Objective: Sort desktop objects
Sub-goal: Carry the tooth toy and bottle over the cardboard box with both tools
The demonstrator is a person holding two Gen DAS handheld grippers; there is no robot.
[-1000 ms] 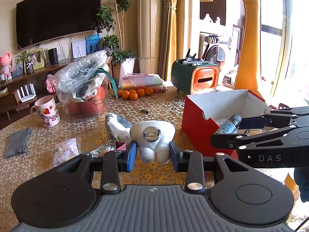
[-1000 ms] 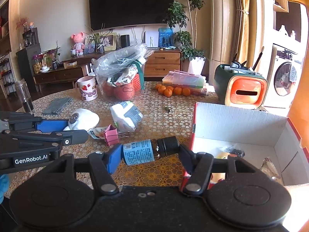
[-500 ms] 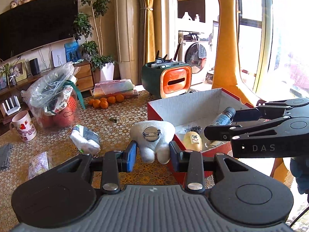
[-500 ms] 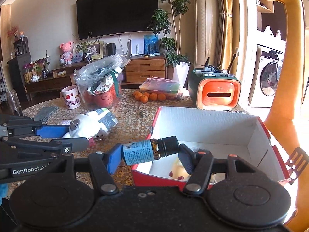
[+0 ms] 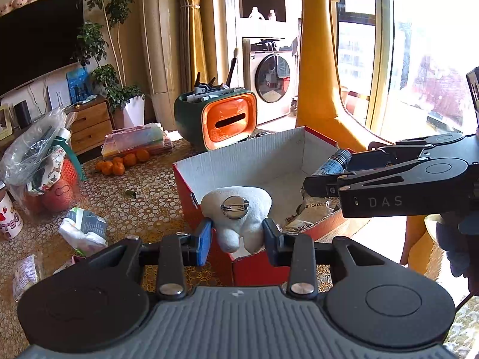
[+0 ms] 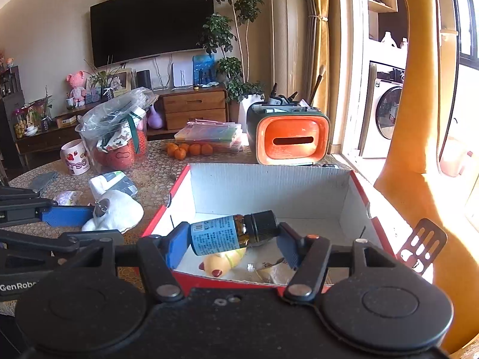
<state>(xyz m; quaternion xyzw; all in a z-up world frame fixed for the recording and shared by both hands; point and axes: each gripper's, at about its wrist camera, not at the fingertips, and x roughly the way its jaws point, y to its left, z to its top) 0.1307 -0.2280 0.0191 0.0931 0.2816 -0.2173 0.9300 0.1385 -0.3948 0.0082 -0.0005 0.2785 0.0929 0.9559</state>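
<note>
My left gripper [image 5: 237, 234] is shut on a white plush badge [image 5: 236, 218] with a metal pin back, held over the near left corner of the red cardboard box [image 5: 191, 176]. My right gripper [image 6: 232, 236] is shut on a small brown bottle [image 6: 230, 232] with a blue label and black cap, held sideways above the inside of the box [image 6: 356, 185]. In the box lie a yellow toy [image 6: 223, 263] and snack packets [image 5: 311, 212]. The right gripper [image 5: 332, 176] with the bottle shows in the left wrist view; the left gripper [image 6: 98, 215] with the badge shows in the right wrist view.
On the table stand an orange and green organiser [image 5: 221, 119], tangerines [image 5: 119, 161], a flat plastic case [image 5: 137, 137], a bagged basket [image 5: 42, 167], a strawberry mug [image 6: 74, 157], a white pouch [image 5: 83, 227] and a small packet [image 5: 27, 272]. A yellow giraffe figure [image 6: 416, 104] stands right.
Both grippers have moved right, over the red box, each with its object still held. The badge is now above the box's near left corner and the bottle is above its inside.
</note>
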